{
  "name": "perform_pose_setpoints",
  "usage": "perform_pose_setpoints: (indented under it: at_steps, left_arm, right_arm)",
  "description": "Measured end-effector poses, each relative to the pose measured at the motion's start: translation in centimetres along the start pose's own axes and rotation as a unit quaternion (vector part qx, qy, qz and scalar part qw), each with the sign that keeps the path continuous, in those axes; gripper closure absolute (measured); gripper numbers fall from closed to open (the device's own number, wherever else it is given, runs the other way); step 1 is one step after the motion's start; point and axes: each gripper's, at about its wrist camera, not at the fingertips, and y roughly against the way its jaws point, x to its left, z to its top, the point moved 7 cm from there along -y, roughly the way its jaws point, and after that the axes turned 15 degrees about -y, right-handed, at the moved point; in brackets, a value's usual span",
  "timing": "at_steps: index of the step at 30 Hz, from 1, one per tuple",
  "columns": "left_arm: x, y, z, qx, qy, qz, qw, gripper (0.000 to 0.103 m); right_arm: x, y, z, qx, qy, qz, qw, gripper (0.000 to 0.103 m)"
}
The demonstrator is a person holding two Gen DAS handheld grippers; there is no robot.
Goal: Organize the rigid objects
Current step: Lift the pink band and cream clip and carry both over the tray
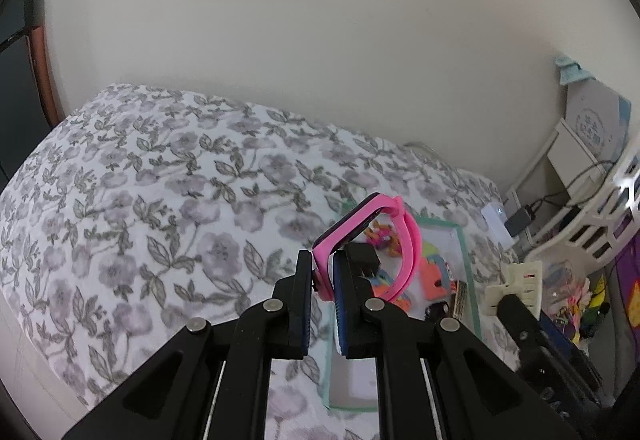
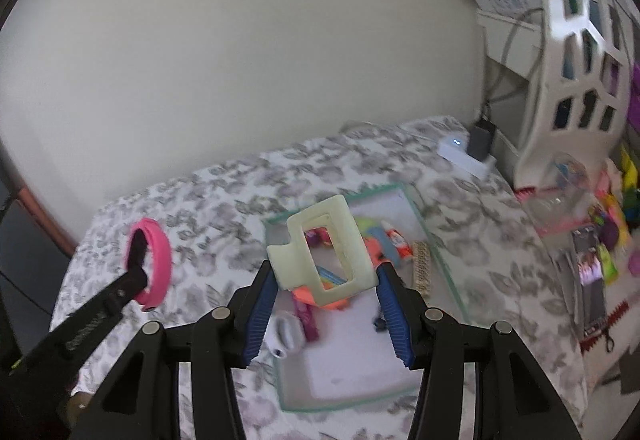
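Observation:
My left gripper point(image 1: 323, 282) is shut on a pink watch band point(image 1: 400, 240) and holds it above the flowered bedspread point(image 1: 160, 207); it also shows at the left of the right wrist view point(image 2: 154, 264). My right gripper point(image 2: 326, 292) is shut on a pale yellow hair claw clip point(image 2: 320, 244), held above a shallow green-rimmed tray point(image 2: 440, 260). The tray point(image 1: 466, 260) holds several small colourful items, among them an orange piece point(image 2: 320, 300) and a white case point(image 2: 284, 332).
A white slotted basket point(image 2: 580, 51) stands at the right, with a white power strip and black charger point(image 2: 476, 147) by the wall. Assorted bright toys and packets point(image 2: 600, 248) lie on the bed at the right. A white wall point(image 1: 300, 39) runs behind the bed.

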Motion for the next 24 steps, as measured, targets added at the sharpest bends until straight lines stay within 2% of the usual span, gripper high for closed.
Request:
perform_pose_setpoints:
  at_steps: [8, 16, 21, 24]
  left_arm:
    - [-2.8, -3.8, -3.8, 0.062, -0.022, -0.007, 0.9978, 0.092]
    - [-5.0, -7.9, -7.9, 0.149, -0.054, -0.023, 0.9871, 0.092]
    - [-5.8, -8.6, -8.9, 0.169, -0.072, -0.024, 0.9827, 0.092]
    - [-6.2, -9.0, -9.2, 0.178, -0.079, -0.029, 0.9805, 0.092]
  right_arm:
    - [-2.4, -3.7, -2.4, 0.052, 0.022, -0.042, 0.997, 0.049]
    - [-5.3, -7.1, -5.2, 0.121, 0.018, -0.086, 0.989, 0.049]
    - [-6.8, -8.4, -6.2, 0.151, 0.010, -0.108, 0.983, 0.049]
    - [-7.1, -8.4, -6.1, 0.150, 0.015, -0.116, 0.982, 0.049]
